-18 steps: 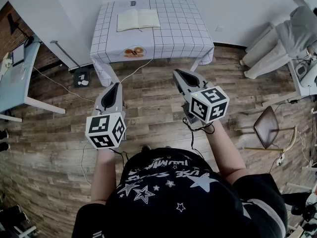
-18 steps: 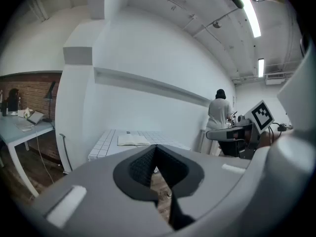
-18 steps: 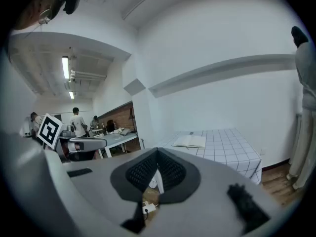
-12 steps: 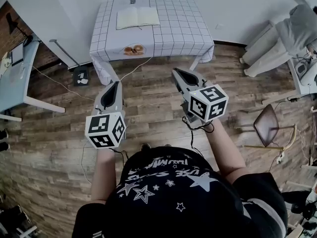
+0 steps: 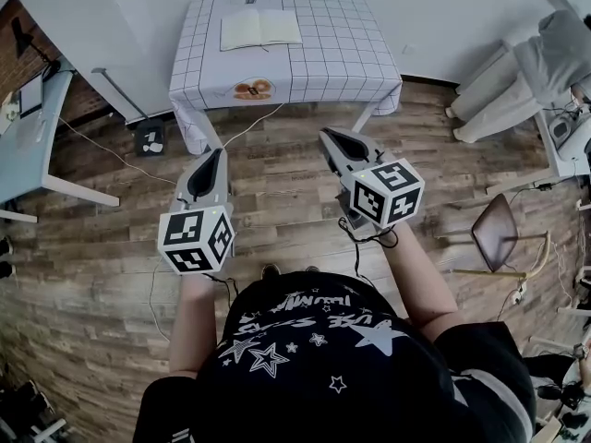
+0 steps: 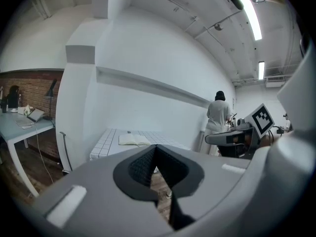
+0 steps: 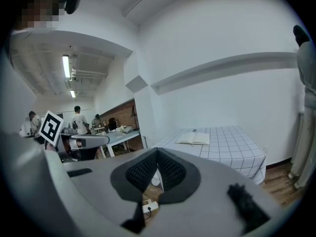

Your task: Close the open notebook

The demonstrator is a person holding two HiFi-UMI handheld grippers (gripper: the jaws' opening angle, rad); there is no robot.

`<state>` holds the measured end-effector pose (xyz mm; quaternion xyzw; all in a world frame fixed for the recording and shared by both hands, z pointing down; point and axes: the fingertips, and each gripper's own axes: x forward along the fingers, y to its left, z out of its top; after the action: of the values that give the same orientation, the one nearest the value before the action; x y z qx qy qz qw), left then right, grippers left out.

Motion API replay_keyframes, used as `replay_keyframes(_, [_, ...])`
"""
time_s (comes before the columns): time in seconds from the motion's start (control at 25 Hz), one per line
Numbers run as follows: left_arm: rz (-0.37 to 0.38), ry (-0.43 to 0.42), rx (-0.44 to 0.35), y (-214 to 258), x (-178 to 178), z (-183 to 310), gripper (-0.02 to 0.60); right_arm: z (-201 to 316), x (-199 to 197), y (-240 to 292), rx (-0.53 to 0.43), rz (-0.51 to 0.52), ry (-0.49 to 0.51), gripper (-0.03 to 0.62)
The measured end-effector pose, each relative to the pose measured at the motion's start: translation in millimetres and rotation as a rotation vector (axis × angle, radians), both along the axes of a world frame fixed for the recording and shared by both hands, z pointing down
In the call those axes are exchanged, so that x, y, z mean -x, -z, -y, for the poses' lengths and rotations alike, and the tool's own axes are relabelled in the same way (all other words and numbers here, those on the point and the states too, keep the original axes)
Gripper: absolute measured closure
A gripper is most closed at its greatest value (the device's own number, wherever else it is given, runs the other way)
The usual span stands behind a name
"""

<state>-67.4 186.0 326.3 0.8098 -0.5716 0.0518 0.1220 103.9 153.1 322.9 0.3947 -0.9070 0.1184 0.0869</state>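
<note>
An open notebook point(image 5: 260, 28) lies flat on a table with a white checked cloth point(image 5: 342, 58), far ahead of me; the same notebook point(image 6: 134, 139) shows in the left gripper view and again as the notebook point(image 7: 193, 138) in the right gripper view. My left gripper point(image 5: 217, 155) and right gripper point(image 5: 327, 137) hang over the wooden floor, well short of the table. Both are shut with nothing between their jaws. Each points slightly downward toward the table.
A light blue desk point(image 5: 23, 146) with a laptop stands at the left. A chair point(image 5: 499, 233) is at the right, and a person in white point(image 5: 545, 63) stands beyond it. A power strip point(image 5: 151, 140) and cables lie on the floor near the table leg.
The view has crept slightly toward the table; the grippers keep their pose and stay shut.
</note>
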Motion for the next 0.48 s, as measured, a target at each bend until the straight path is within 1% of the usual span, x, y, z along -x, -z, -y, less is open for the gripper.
replay_keyframes(0.16, [-0.005,0.005,0.004,-4,11,-2,0.574,-5,17,-1,-0.018,-0.008,0.037,0.579])
replay_keyframes(0.32, [-0.031,0.012,-0.009,-5,32,-6,0.572,-8,39,-9,-0.003,-0.029,0.060,0.579])
replay_keyframes(0.48, [-0.044,0.024,-0.006,-10,54,-11,0.572,-12,58,-17,0.004,-0.056,0.071,0.579])
